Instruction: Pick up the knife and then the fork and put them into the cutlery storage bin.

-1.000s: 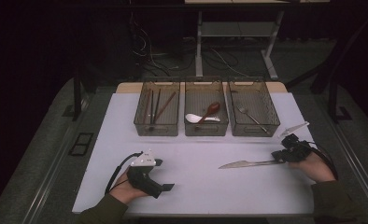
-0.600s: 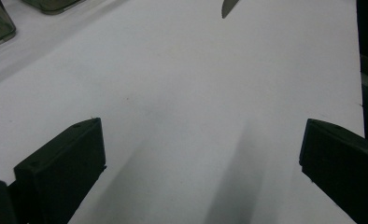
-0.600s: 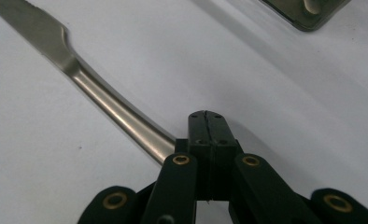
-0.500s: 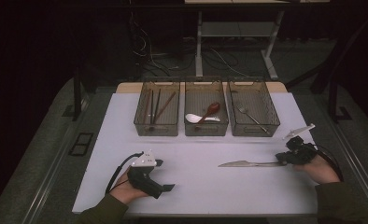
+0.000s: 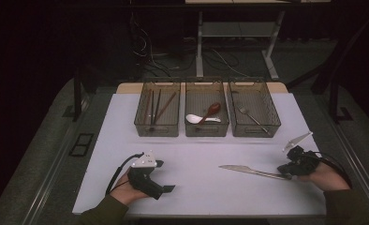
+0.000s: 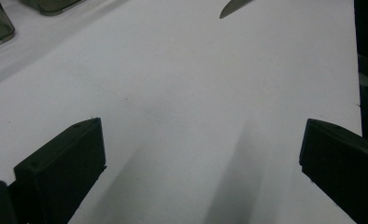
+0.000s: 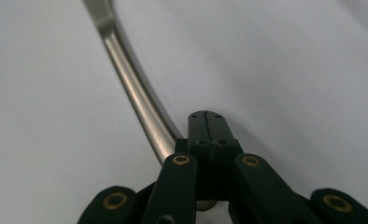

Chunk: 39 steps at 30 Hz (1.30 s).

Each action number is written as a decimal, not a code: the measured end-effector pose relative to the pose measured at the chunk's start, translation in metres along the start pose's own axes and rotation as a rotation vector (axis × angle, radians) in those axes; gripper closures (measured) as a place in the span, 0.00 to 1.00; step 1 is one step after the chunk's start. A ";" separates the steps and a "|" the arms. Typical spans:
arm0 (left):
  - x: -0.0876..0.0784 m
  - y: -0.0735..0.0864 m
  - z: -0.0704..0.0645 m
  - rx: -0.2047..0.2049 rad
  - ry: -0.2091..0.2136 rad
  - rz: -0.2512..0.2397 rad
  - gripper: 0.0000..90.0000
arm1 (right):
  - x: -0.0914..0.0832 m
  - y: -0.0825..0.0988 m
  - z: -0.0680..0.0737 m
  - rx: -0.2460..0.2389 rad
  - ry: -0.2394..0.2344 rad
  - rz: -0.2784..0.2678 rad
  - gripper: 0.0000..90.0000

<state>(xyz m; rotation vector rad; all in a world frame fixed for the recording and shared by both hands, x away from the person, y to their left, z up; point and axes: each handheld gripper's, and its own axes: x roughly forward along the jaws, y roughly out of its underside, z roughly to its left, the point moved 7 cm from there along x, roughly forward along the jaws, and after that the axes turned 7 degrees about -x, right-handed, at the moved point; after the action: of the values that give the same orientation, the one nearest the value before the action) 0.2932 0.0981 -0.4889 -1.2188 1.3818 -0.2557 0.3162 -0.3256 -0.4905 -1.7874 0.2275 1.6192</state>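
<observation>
One long silver table knife (image 5: 255,171) lies flat on the white table (image 5: 196,154), blade pointing left. My right tool (image 5: 285,172) is clenched on its handle end, nearest the fork's right-hand smoky plastic bin (image 5: 254,108). My left tool (image 5: 166,187) rests released, well apart.

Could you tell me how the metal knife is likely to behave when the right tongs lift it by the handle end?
The knife looks like rigid metal, so it should stay straight. Gripped at one end by the right tongs, the long blade will probably droop or pivot. Its smooth, shiny handle might slip between the pads.
</observation>
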 end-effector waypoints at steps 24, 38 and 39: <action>0.000 0.000 0.000 -0.001 -0.003 -0.001 0.00 | 0.000 -0.047 0.046 -0.314 -0.054 0.053 0.65; 0.001 0.000 0.000 0.000 -0.001 0.001 0.00 | 0.013 -0.050 0.044 -0.379 -0.059 0.155 0.78; 0.001 0.000 0.000 0.001 -0.001 0.003 0.00 | 0.014 -0.050 0.045 -0.376 -0.069 0.157 0.79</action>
<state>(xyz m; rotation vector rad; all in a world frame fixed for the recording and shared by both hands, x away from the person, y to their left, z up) 0.2935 0.0980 -0.4896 -1.2164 1.3819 -0.2535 0.3113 -0.2571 -0.4835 -2.0271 0.0319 1.9323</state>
